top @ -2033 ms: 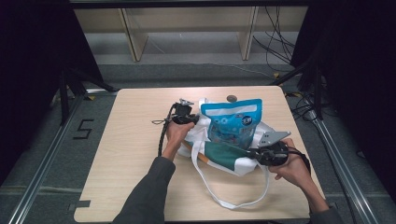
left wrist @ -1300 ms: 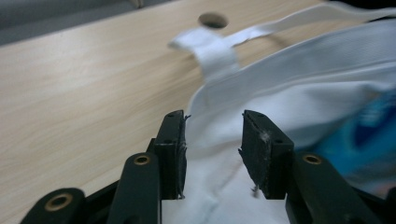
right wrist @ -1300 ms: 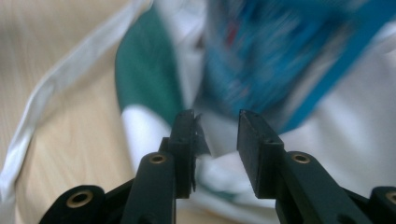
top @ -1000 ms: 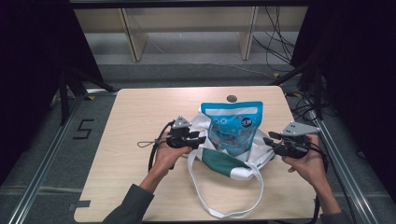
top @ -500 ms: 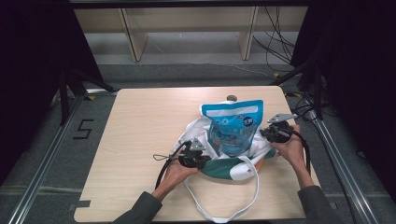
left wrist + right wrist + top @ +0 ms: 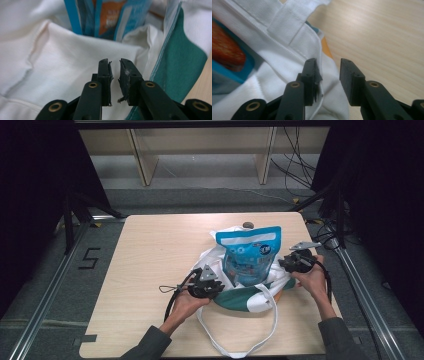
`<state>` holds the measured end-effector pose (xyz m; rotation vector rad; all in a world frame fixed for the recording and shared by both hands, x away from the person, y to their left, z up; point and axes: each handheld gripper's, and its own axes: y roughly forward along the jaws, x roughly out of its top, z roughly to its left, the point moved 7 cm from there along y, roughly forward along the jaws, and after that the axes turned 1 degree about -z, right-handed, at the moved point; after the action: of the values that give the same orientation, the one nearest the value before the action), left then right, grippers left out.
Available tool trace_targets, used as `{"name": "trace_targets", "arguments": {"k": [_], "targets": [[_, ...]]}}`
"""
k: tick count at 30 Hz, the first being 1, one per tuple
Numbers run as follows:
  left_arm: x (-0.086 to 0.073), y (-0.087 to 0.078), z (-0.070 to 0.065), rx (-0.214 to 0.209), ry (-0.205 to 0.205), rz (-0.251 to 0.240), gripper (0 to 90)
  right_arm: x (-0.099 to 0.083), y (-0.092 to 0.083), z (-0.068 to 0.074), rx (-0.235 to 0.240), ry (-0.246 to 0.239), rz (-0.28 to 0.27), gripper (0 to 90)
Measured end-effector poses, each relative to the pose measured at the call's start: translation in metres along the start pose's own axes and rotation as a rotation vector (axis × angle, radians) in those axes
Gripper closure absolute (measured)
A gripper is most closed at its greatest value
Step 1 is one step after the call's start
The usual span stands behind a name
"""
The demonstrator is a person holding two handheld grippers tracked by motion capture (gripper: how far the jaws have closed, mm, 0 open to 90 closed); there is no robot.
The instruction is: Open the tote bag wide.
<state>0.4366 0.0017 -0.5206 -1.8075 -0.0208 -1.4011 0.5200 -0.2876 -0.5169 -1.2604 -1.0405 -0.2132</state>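
A white cloth bag (image 6: pixel 250 292) with a green panel lies on the light wooden surface (image 6: pixel 150 250), a little right of the middle. A blue snack pouch (image 6: pixel 249 254) stands partly inside the bag, its upper part rising out of the opening toward the far edge. Two long white handles (image 6: pixel 235 340) of the bag lie in a loop on the surface toward the person. A small dark round object (image 6: pixel 247 225) lies on the surface just behind the bag; I cannot tell what it is.

The left gripper (image 6: pixel 212 287) is held in the left hand (image 6: pixel 187 302) at the near left side of the bag, touching or almost touching the cloth. In the left gripper view, its fingers (image 6: pixel 105 75) are slightly apart with only a narrow gap, and nothing is between them; white cloth is behind them, the green panel (image 6: pixel 180 65) is at the right, and the blue pouch (image 6: pixel 107 15) is further up.

The right gripper (image 6: pixel 292 262) is held in the right hand (image 6: pixel 312 280) at the right side of the bag, beside the pouch. In the right gripper view, its fingers (image 6: pixel 348 75) are released, with a wider gap. The white hem of the bag (image 6: pixel 294 50) lies under and beside the left one, but the cloth is not caught between them. The bare wooden surface (image 6: pixel 382 37) is at the right of this view.

A black cable (image 6: pixel 172 295) goes from the left gripper and curves on the surface.
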Motion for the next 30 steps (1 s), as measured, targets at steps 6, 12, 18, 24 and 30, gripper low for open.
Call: {"name": "trace_targets", "arguments": {"k": [6,12,18,24,30], "targets": [[0.002,-0.003,-0.002,-0.006,-0.009,-0.011,76.4,0.021,-0.040,0.005,-0.004,-0.029,-0.115,62.7],[0.004,-0.007,-0.004,-0.017,-0.010,-0.022,78.5,0.032,-0.076,0.033,0.059,-0.045,-0.180,65.9],[0.007,-0.019,0.001,-0.005,-0.035,-0.052,80.1,-0.007,-0.072,0.071,0.164,-0.125,-0.018,83.3],[-0.006,-0.024,0.025,0.041,-0.032,-0.019,81.2,-0.048,-0.032,0.076,0.107,-0.162,0.129,87.5],[-0.026,0.001,0.017,0.018,-0.076,0.037,83.3,-0.048,-0.018,0.074,0.096,-0.177,0.129,87.8]]}}
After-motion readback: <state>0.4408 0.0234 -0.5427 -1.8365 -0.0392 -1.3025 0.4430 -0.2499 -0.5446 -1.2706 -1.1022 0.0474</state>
